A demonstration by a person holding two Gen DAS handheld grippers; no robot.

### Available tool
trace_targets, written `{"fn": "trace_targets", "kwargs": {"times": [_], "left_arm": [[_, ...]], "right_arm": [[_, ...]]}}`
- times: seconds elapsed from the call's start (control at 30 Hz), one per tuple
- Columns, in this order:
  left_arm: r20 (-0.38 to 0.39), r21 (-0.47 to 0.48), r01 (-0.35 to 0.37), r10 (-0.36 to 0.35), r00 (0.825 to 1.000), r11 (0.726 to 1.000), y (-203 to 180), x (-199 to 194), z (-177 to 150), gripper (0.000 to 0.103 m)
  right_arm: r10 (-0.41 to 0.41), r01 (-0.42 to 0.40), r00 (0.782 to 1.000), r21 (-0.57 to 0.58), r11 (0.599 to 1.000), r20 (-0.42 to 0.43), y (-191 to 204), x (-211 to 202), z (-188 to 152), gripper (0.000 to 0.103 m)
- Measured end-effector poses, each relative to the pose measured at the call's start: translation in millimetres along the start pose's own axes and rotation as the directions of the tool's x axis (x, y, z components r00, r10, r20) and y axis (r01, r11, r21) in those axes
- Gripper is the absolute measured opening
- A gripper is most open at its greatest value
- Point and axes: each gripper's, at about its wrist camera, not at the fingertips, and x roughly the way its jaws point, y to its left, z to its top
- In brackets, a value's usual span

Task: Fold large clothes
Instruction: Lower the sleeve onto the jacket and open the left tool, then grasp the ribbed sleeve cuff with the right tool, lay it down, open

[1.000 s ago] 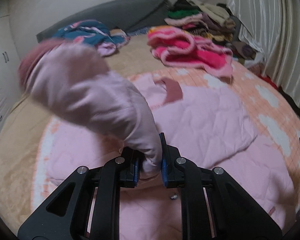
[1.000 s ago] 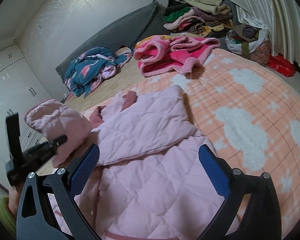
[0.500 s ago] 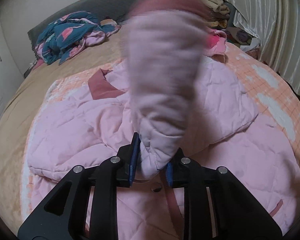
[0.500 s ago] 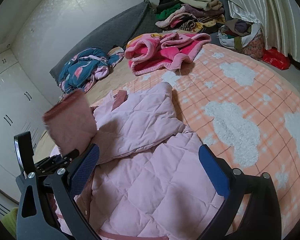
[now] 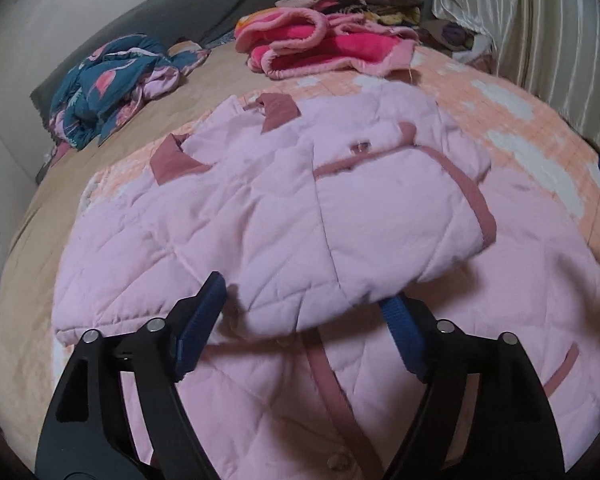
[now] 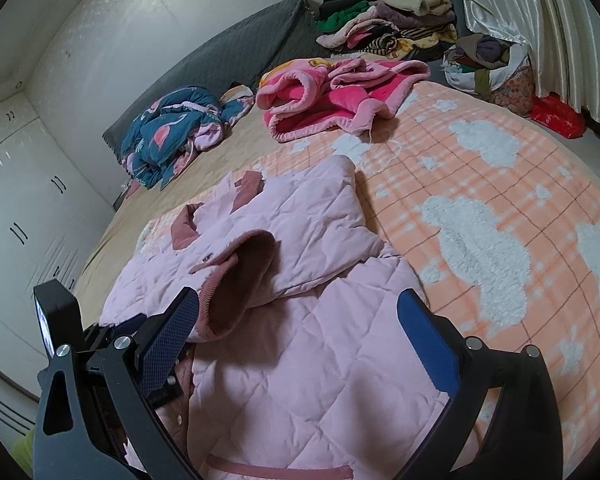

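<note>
A light pink quilted coat (image 5: 284, 216) with dusty rose collar and trim lies spread on the bed; it also shows in the right wrist view (image 6: 300, 320). Its sleeve (image 5: 380, 216) lies folded across the chest, the ribbed cuff (image 6: 240, 280) open towards the right wrist camera. My left gripper (image 5: 304, 320) is open, its jaws either side of the sleeve's near edge. My right gripper (image 6: 296, 336) is open and empty just above the coat's lower body. The left gripper's body shows in the right wrist view (image 6: 80, 340) at the left.
A hot pink fleece blanket (image 6: 332, 96) and a blue patterned garment (image 6: 176, 128) lie further up the bed. A pile of clothes (image 6: 388, 16) and a full bag (image 6: 488, 64) stand at the far right. White wardrobes (image 6: 20, 216) stand left. The bedspread (image 6: 500, 184) is orange with white clouds.
My left gripper carried the sleeve across the coat, laid it on the chest and opened. The right gripper stayed open and barely moved.
</note>
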Motion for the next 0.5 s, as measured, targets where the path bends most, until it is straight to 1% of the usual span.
{"fn": "trace_targets", "kwargs": {"times": [0.07,0.1,0.17,0.23,0.37,0.5], "left_arm": [[-0.013,-0.018,0.014,-0.015,1.0,1.0,4.3,-4.0,-5.3,0.084],[-0.012,-0.029,0.021,-0.022,1.0,0.999,7.1,-7.4,-7.2,0.09],[-0.006,-0.059,0.035,-0.035,0.999,0.998,16.0,-15.1,-10.5,0.094],[-0.003,-0.095,0.043,-0.043,0.999,0.995,26.6,-23.5,-15.3,0.094],[-0.012,-0.159,0.015,-0.017,1.0,0.987,52.2,-34.7,-24.1,0.094],[-0.014,-0.256,-0.008,0.004,1.0,0.967,84.8,-43.4,-34.9,0.094]], "right_arm": [[0.002,-0.002,1.0,-0.007,1.0,-0.004,3.6,1.5,-0.8,0.099],[0.004,-0.005,1.0,-0.011,1.0,-0.009,5.9,3.2,-1.2,0.099],[0.009,-0.009,1.0,-0.015,1.0,-0.021,9.6,7.7,-2.5,0.099],[0.018,-0.019,0.999,-0.014,1.0,-0.038,14.2,13.7,-4.8,0.099],[0.039,-0.043,0.996,-0.04,0.998,-0.082,32.0,27.9,-11.3,0.099],[0.06,-0.068,0.99,-0.057,0.996,-0.13,49.7,44.6,-19.6,0.099]]}}
